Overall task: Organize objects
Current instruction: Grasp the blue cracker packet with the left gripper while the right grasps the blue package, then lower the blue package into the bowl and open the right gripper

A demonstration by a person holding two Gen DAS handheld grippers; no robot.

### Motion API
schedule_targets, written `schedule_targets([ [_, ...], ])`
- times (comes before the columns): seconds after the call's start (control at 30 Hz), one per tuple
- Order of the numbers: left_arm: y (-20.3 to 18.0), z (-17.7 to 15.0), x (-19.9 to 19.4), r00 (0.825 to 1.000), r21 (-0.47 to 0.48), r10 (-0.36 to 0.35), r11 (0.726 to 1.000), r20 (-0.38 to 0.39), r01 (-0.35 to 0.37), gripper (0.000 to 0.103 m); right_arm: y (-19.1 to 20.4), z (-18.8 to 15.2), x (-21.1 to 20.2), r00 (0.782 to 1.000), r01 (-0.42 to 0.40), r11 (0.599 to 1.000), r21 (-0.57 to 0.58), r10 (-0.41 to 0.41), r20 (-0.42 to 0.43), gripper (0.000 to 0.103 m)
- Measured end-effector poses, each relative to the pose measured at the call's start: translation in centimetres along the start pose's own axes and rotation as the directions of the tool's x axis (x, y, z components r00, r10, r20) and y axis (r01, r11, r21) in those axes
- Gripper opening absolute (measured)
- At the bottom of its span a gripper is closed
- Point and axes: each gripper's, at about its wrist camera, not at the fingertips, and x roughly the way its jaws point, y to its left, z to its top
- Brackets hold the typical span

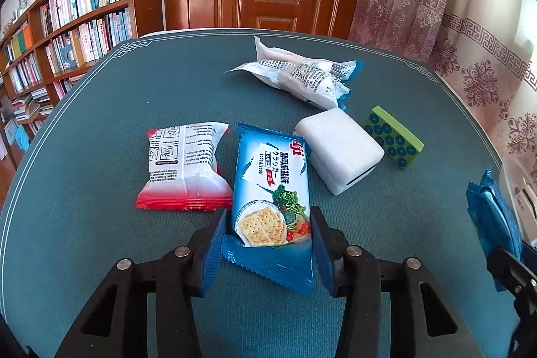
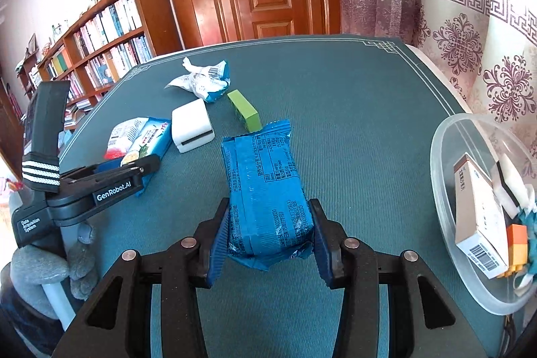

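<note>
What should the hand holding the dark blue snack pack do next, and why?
Probably carry it right and drop it in the clear plastic tub. The right gripper is already shut on the dark blue snack pack, and the tub beside it already holds a box and other small things, so it looks like the collecting spot.

Blue cracker packet [image 1: 268, 200], red-and-white pouch [image 1: 184, 166], green dotted sponge [image 1: 394, 136], teal mat [image 1: 100, 123]

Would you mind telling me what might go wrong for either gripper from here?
1. The left gripper straddles the soda biscuit pack, which touches the red-edged packet; lifting may drag that packet.
2. The right gripper pinches the dark blue pack only at its near end, so it may sag or slip.
</note>
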Motion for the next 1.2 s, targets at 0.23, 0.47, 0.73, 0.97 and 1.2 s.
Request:
schedule_targets([
  [0.23, -0.6, -0.2, -0.8, 0.999, 0.017, -0.046, 0.999, 0.005, 0.046, 0.049, -1.6, 0.5, -2.9, 0.997, 0.037, 0.998, 0.046, -0.040, 0.059, 0.045],
  [0.47, -0.9, -0.1, -1.6, 0.994, 0.014, -0.108, 0.994, 0.011, 0.108, 0.049, -5.8, 0.4, -5.9, 0.983, 0.132, 0.979, 0.154, -0.149, 0.109, 0.045],
  [0.73, -0.7, 0.1, -1.8, 0.987, -0.014, -0.158, 0.987, -0.006, 0.158, 0.049, -11.8, -0.6, -8.5, 0.938, 0.281, 0.910, 0.305, -0.328, 0.114, 0.045],
  [0.97, -0.7, -0.1, -1.9, 0.986, -0.014, -0.165, 0.986, -0.012, 0.165, 0.049, -16.6, -1.8, -9.1, 0.900, 0.366, 0.835, 0.411, -0.430, 0.071, 0.045],
  [1.2, -1.3, -0.1, -2.2, 0.984, 0.002, -0.177, 0.984, -0.007, 0.177, 0.049, -18.3, -2.7, -8.3, 0.895, 0.389, 0.816, 0.428, -0.444, 0.033, 0.046],
])
